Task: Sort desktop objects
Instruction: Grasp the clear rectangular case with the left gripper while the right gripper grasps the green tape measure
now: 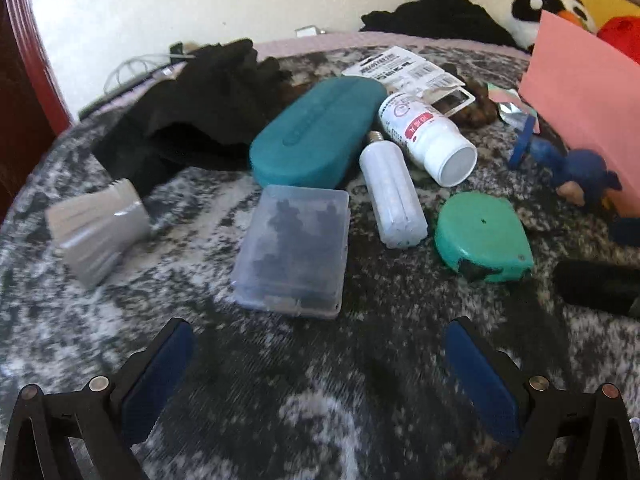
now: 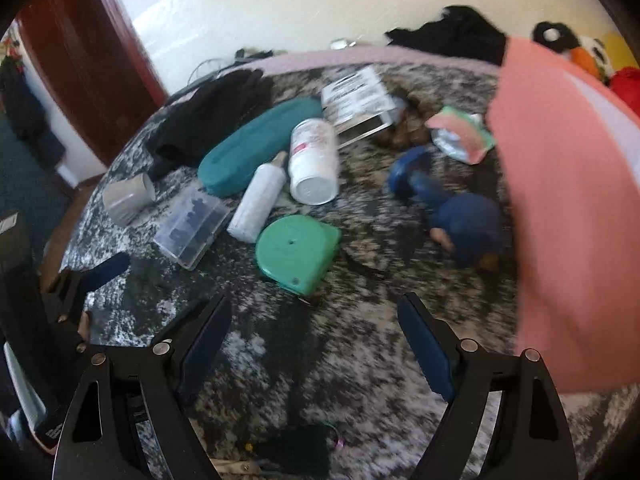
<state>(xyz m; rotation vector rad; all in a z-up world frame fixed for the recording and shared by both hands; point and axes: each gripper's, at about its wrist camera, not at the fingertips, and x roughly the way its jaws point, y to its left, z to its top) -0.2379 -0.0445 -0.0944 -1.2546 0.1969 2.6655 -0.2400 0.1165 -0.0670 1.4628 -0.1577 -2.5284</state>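
— While both tools hang over the table, what do they hold?
— Nothing. The left gripper point(image 1: 318, 360) is wide, and so is the right gripper point(image 2: 314, 332).
— Where are the things?
— In the middle of the frame: a clear box point(image 1: 292, 250), a white bulb point(image 1: 392, 196), a green tape measure point(image 1: 482, 238), and a white bottle point(image 1: 428, 138) touching the teal case point(image 1: 316, 132).

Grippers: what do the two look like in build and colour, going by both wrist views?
Both look alike. The left gripper and right gripper each have black angular frames with triangular cut-outs, round silver pivot pins, and two long flat fingers faced with dark blue pads. No cables or markings are legible.
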